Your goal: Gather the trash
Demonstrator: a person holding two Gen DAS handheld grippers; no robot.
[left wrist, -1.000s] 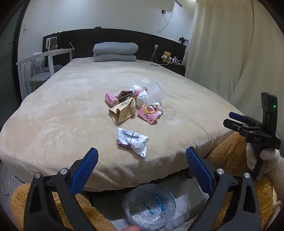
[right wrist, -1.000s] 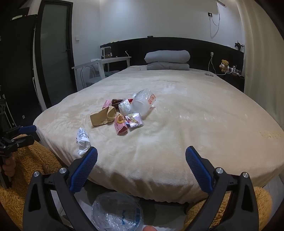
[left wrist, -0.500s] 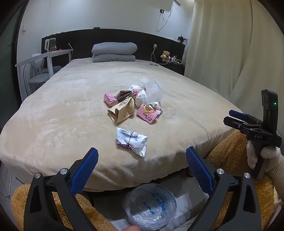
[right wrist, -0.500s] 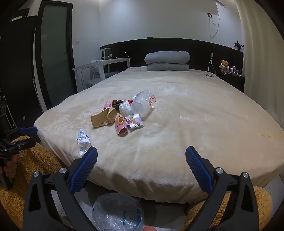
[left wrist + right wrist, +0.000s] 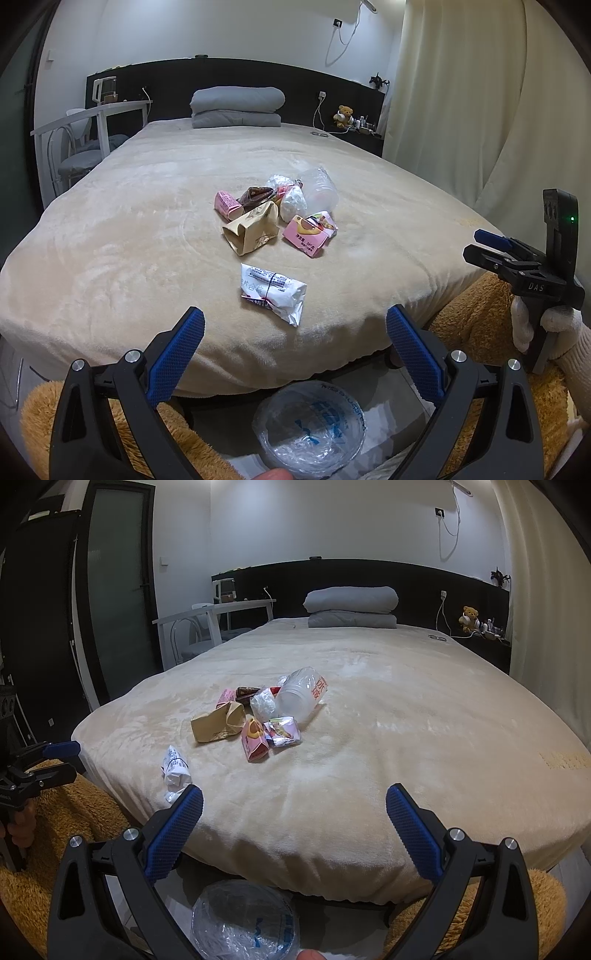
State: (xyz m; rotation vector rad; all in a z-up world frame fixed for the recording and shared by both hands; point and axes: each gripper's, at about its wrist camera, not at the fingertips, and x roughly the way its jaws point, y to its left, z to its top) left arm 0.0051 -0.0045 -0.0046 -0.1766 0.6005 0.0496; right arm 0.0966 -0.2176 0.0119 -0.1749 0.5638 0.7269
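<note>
left gripper [image 5: 295,332] wide | right gripper [image 5: 294,810] wide | white wrapper [image 5: 272,291] nearest bed [image 5: 110,240] edge

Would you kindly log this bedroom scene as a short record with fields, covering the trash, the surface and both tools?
surface: beige plush bed cover
nearest trash: white crumpled wrapper, lying apart from the pile near the foot edge
pile: tan paper bag, pink snack carton, clear plastic bottle, white crinkled plastic bag
below bed edge: clear plastic bag with blue print
left tool: open, empty, facing the white wrapper
right tool: open, empty, short of the bed
headboard end: folded grey duvet
</note>
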